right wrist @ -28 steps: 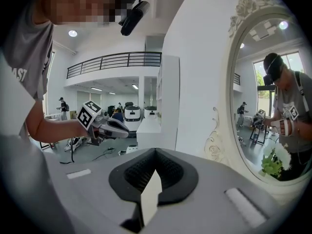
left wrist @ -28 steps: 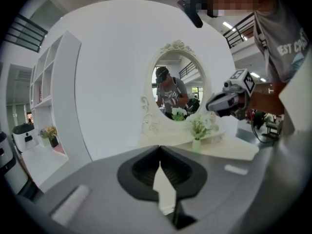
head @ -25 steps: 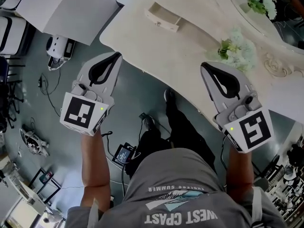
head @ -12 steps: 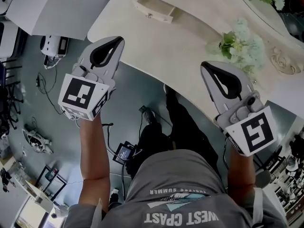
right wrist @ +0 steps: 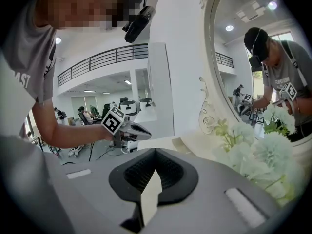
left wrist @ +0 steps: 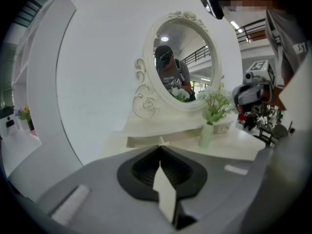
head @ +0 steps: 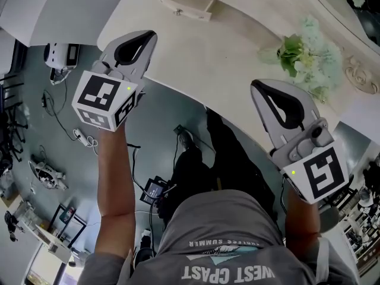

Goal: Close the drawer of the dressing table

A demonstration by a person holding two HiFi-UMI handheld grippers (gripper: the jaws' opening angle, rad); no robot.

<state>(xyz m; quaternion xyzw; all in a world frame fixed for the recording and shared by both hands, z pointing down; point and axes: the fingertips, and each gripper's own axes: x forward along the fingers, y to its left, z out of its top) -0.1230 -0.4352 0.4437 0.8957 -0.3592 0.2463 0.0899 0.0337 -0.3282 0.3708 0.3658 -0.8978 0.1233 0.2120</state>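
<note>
Head view: drawer (head: 189, 3) stands pulled out on the dressing table (head: 225, 52), left part (small knob on its front). Left gripper (head: 142, 37) near it, over the table edge, jaws together, nothing between. Right gripper (head: 258, 86) the same, well apart.

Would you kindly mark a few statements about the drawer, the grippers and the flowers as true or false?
1. The drawer stands open. True.
2. The left gripper touches the drawer. False: it is apart from it, nearer the person.
3. The right gripper holds the flowers. False: it is shut on nothing, apart from them.
4. Both grippers are shut. True.
</note>
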